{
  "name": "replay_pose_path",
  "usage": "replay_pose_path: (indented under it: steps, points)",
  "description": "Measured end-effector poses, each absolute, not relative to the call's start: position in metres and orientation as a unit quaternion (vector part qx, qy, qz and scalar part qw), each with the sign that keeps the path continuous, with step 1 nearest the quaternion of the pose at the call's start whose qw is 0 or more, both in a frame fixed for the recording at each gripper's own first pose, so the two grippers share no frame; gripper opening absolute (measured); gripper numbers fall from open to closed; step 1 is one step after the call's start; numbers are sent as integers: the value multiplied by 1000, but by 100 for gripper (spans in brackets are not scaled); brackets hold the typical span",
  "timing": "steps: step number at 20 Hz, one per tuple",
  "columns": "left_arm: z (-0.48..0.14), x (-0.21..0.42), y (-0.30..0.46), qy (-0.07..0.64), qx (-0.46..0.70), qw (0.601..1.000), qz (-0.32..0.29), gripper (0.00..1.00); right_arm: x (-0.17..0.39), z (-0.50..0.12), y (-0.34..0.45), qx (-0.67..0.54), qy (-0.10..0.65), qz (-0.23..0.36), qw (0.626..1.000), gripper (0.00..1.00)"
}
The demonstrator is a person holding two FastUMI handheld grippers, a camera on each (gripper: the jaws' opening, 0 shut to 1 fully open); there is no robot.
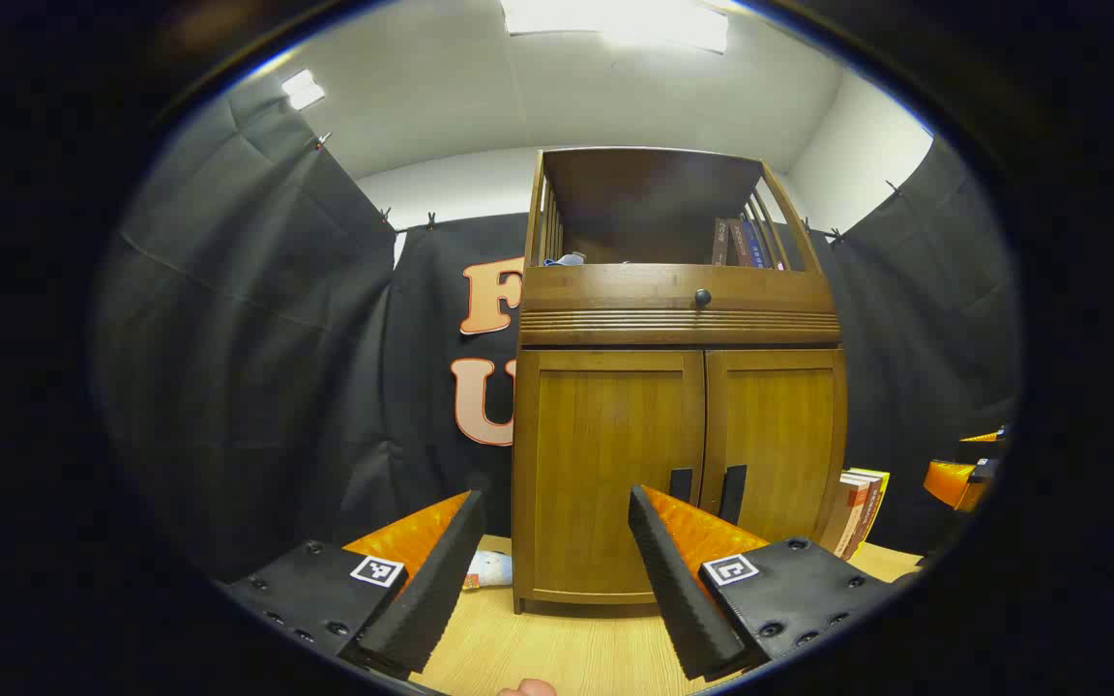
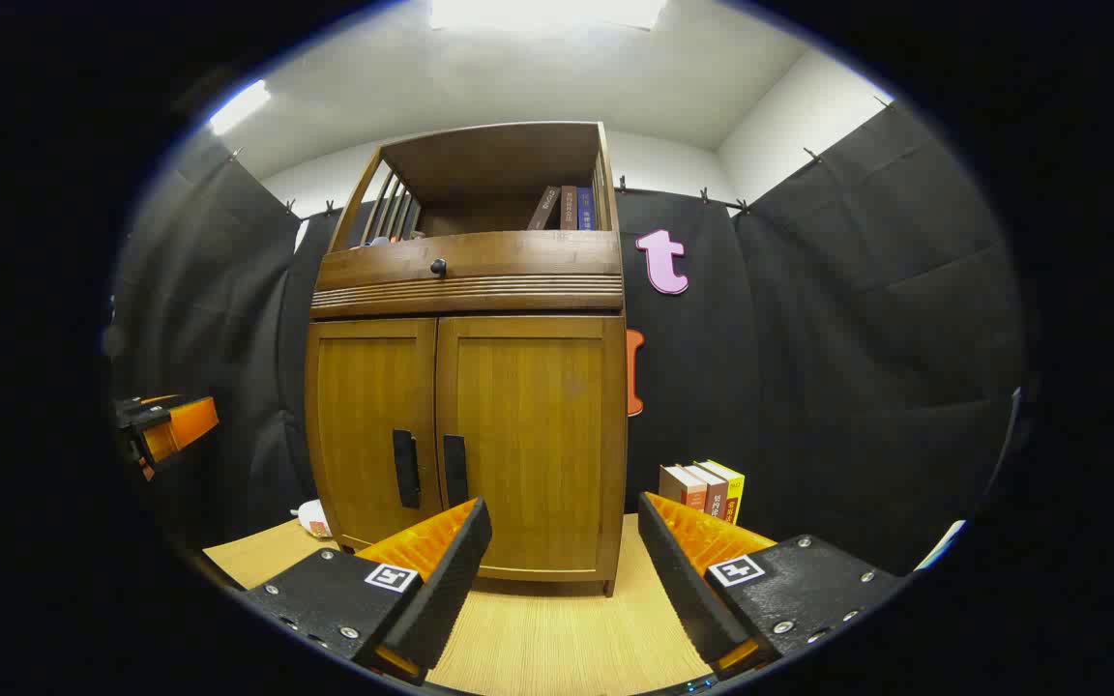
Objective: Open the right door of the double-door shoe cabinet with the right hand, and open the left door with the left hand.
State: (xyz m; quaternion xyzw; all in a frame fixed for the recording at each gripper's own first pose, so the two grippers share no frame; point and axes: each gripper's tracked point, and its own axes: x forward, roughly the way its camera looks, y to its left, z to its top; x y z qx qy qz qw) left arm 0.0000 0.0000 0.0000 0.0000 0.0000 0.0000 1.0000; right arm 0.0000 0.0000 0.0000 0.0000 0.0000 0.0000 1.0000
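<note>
A brown wooden shoe cabinet [image 1: 678, 319] [image 2: 470, 290] stands on a light wood table, both lower doors closed. The left door [image 1: 605, 464] [image 2: 368, 425] and right door [image 1: 775, 435] [image 2: 528, 435] each carry a black vertical handle [image 1: 681, 483] [image 1: 733, 493] [image 2: 406, 469] [image 2: 454, 470] by the centre seam. My left gripper [image 1: 557, 522] is open, held a little in front of the left door. My right gripper [image 2: 565, 527] is open in front of the right door. Neither touches the cabinet. The right gripper [image 1: 958, 478] also shows at the right edge of the left gripper view, the left gripper [image 2: 165, 425] at the left edge of the right gripper view.
Books [image 2: 707, 488] [image 1: 857, 507] stand on the table right of the cabinet. A small white item [image 1: 489, 568] [image 2: 313, 520] lies at its left foot. The open top shelf holds books [image 2: 567, 208] and a drawer knob [image 1: 702, 297] sits below it. Black cloth walls surround the table.
</note>
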Motion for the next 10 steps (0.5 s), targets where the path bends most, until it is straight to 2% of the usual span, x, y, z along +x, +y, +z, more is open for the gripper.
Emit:
replay_pose_path:
  steps: [1,2,3,5,6,7,9,10]
  points:
    - [0,1,1,0,2,1000,1,94,0,-1,0,0,0,0,1000,98]
    - [1,1,2,0,4,1000,0,94,0,-1,1,0,0,1,1000,93]
    - [1,1,1,-1,4,1000,0,94,0,0,3,3,-1,3,1000,98]
    - [1,2,1,-2,7,1000,1,94,1,-1,5,11,-2,6,1000,98]
    - [2,3,3,-3,8,1000,4,94,1,-1,6,12,-1,6,1000,93]
    - [4,5,2,-5,7,1000,5,96,0,-2,6,11,0,5,1000,93]
    - [6,5,0,-9,2,1000,4,94,1,-1,5,3,-2,3,1000,93]
    - [6,6,1,-9,2,1000,2,94,1,-1,4,-1,-2,1,1000,89]
